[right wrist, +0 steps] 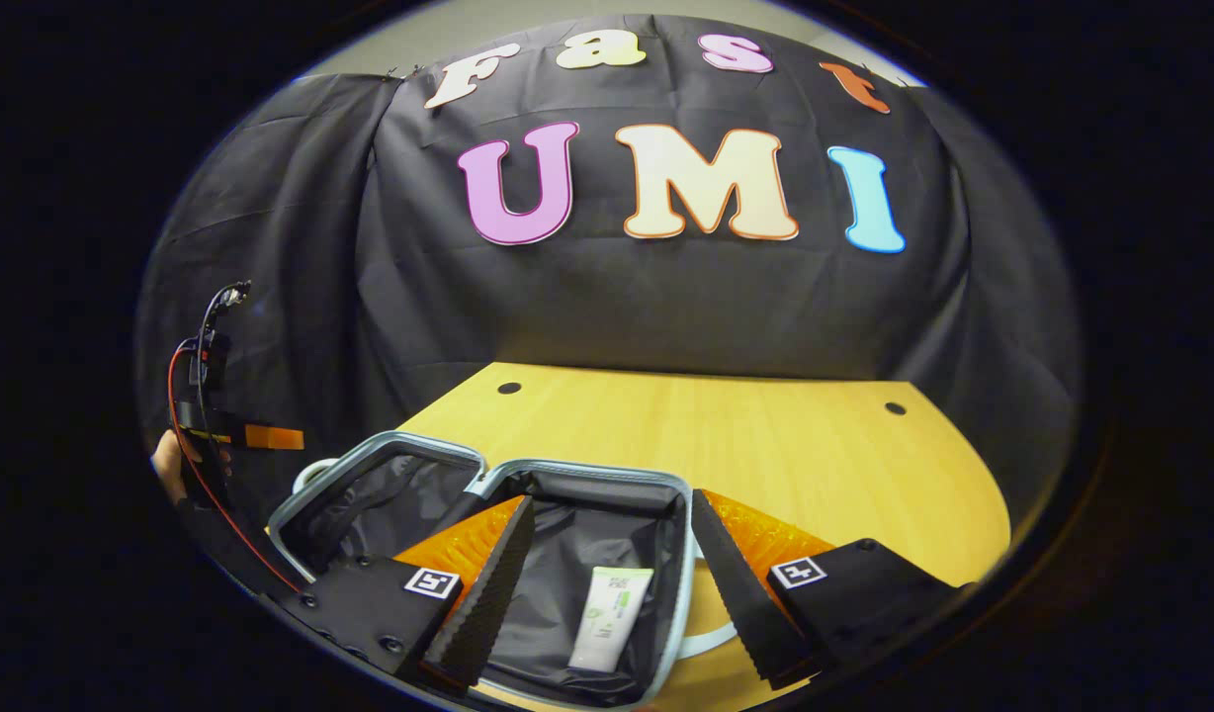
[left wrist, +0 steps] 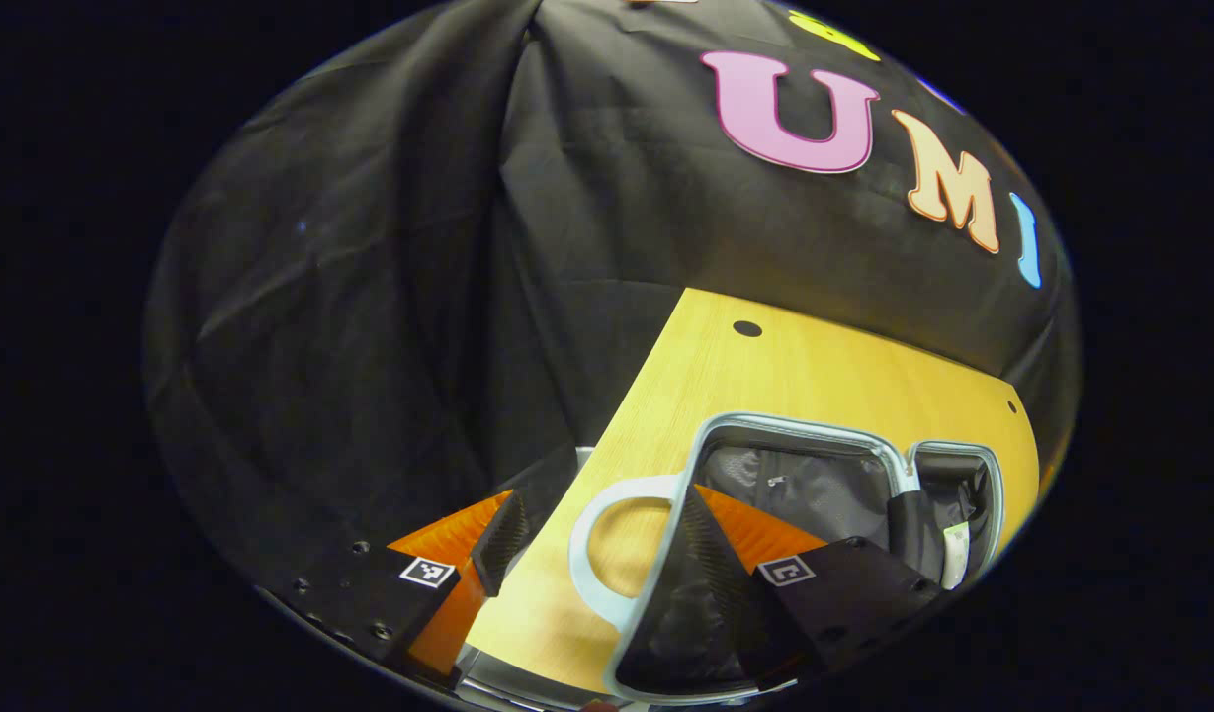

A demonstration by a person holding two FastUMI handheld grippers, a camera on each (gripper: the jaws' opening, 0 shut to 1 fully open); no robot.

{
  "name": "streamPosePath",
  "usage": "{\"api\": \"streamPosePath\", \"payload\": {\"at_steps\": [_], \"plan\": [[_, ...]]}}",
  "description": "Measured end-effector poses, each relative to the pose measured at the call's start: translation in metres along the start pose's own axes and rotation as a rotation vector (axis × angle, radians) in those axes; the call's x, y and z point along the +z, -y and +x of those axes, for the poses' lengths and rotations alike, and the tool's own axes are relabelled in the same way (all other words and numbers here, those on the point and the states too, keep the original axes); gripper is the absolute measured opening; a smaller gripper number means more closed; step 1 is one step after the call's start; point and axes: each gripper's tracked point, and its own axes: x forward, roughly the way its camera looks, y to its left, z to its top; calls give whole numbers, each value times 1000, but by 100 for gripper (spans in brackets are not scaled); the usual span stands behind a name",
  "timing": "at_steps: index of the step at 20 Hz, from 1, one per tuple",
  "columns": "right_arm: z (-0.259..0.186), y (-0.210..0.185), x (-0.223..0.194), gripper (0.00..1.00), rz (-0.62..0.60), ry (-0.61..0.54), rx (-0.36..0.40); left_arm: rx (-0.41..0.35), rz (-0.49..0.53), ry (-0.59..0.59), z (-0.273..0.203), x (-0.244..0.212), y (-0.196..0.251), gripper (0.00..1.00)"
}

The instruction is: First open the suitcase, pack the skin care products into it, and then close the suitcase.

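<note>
Lying open on the table [right wrist: 765,435], the suitcase [right wrist: 579,473] holds the skin-care tube [right wrist: 610,618] below the right gripper [right wrist: 607,583], jaws apart like the left gripper [left wrist: 607,539]; swinging the lid shut could pinch loose lining.

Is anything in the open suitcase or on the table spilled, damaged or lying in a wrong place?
Nothing stands out. The suitcase lies open on the table, and a tube rests flat on the lining of one half. No spill or damage shows. Both tools are open, holding nothing.

Left claw [left wrist: 592,534] and right claw [right wrist: 612,554] both gape wide, holding nothing.
</note>
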Motion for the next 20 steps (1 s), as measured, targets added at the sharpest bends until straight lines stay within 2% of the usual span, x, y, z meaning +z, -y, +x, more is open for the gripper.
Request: {"api": "streamPosePath", "payload": {"at_steps": [2, 5, 8, 10, 12, 13, 14, 15, 17, 20], "plan": [[-3, 11, 0, 98, -1, 2, -42, -24, -14, -59, 18, -14, -8, 94], [-8, 26, 3, 99, 16, 6, -94, -68, -33, -135, 37, -33, -7, 86], [-14, 37, 9, 99, 6, 14, -127, -58, -20, -200, 52, -51, -19, 82], [-12, 40, 11, 99, -6, 21, -138, -58, -13, -243, 68, -71, -11, 69], [-11, 42, 13, 99, -8, 22, -144, -80, -16, -278, 68, -76, -12, 50], [-12, 43, 15, 99, -6, 25, -146, -100, -28, -284, 71, -78, -3, 38], [-13, 44, 17, 99, -5, 29, -147, -85, -41, -267, 71, -75, 1, 26], [-14, 45, 18, 99, -7, 32, -149, -83, -31, -250, 74, -75, 5, 8], [-16, 47, 23, 98, -18, 46, -144, -74, 0, -232, 63, -66, 7, 0], [-18, 54, 35, 99, -64, 95, -126, -49, 26, -180, 47, -45, 8, 0]]}}
